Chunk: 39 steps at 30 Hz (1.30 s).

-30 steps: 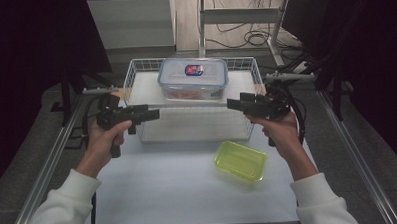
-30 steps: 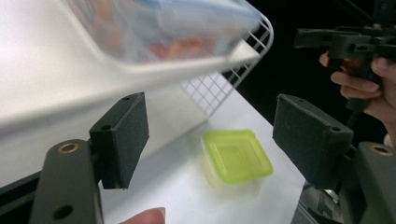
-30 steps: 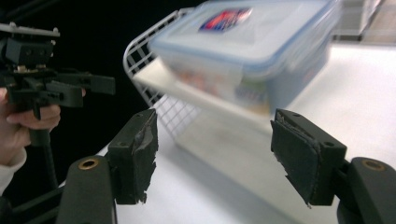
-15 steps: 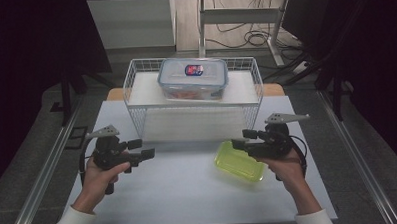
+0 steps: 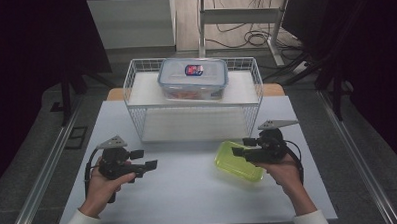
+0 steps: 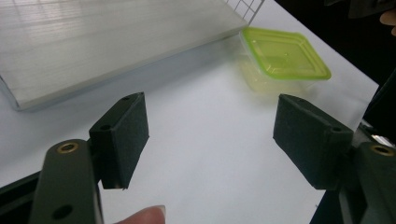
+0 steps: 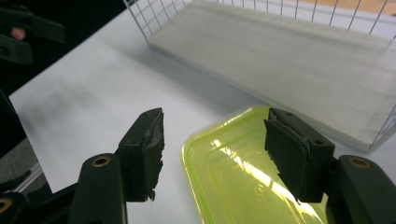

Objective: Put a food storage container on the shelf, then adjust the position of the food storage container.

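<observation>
The green-lidded box [image 5: 239,160] lies on the white bench [image 5: 189,192] at lower right of the high view, in front of the wire basket [image 5: 135,89] and apart from it. A larger clear box [image 5: 193,78] with a blue and red label stands on the board on top of the basket, in the upper middle of the frame.

The right gripper [image 5: 238,151] hangs over the near end of the green-lidded box. In the right gripper view its jaws have just been closing a little but stand well apart, one over the bare bench at the left, the other over the lid [image 7: 243,182] at the right, gripping nothing. The left gripper [image 5: 149,164] sits at lower left of the high view, well away from the box, its jaws wide open over bare bench and empty.

The likely trouble is the grip. With one jaw over the lid and the other off the box's edge, closing here would probably pinch only the lid's rim or a corner, so the light box could tip, slide across the smooth bench, or have its lid pop off. Coming down too steeply could also press the lid in and skate the box towards the basket.
</observation>
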Each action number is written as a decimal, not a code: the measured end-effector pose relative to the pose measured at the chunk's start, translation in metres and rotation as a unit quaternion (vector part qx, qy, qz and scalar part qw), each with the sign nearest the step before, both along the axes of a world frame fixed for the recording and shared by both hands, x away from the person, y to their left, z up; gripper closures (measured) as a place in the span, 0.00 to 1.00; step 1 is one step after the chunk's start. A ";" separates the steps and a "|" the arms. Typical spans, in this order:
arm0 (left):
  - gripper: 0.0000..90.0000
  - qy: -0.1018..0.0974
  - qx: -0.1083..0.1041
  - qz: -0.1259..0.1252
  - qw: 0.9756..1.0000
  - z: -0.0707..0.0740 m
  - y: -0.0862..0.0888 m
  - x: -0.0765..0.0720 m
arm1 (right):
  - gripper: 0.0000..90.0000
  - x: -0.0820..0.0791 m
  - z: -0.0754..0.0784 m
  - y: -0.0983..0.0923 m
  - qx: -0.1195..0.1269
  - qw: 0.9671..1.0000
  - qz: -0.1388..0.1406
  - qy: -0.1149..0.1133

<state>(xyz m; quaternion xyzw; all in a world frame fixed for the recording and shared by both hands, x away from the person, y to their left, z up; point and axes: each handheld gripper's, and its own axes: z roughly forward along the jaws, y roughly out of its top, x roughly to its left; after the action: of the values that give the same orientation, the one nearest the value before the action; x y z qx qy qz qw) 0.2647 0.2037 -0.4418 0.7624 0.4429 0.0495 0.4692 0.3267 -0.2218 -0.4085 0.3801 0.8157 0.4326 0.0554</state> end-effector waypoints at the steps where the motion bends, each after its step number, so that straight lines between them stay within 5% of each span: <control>1: 0.29 0.000 0.001 0.002 1.000 0.000 0.000 -0.001 | 0.42 0.000 -0.001 0.000 -0.003 1.000 0.000 0.002; 18: 0.28 0.018 0.030 0.011 0.999 -0.019 0.010 -0.004 | 0.52 0.022 -0.023 0.006 -0.052 0.998 -0.021 0.031; 26: 0.28 0.022 0.039 0.008 0.999 -0.023 0.011 -0.002 | 0.83 0.047 -0.030 0.007 -0.062 0.996 -0.042 0.038; 30: 0.28 0.027 0.041 0.004 0.999 -0.026 0.010 0.000 | 0.98 0.063 -0.040 0.015 -0.107 0.992 -0.052 0.030; 39: 0.28 0.035 0.040 0.009 0.999 -0.031 0.015 0.002 | 0.99 0.083 -0.055 0.033 -0.179 0.983 -0.046 0.020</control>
<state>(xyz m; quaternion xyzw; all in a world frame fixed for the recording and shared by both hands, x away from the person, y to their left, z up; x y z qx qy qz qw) 0.2665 0.2188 -0.4729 0.7777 0.4639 0.0444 0.4219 0.4100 -0.1888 -0.4636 0.4098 0.8625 0.2688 0.1259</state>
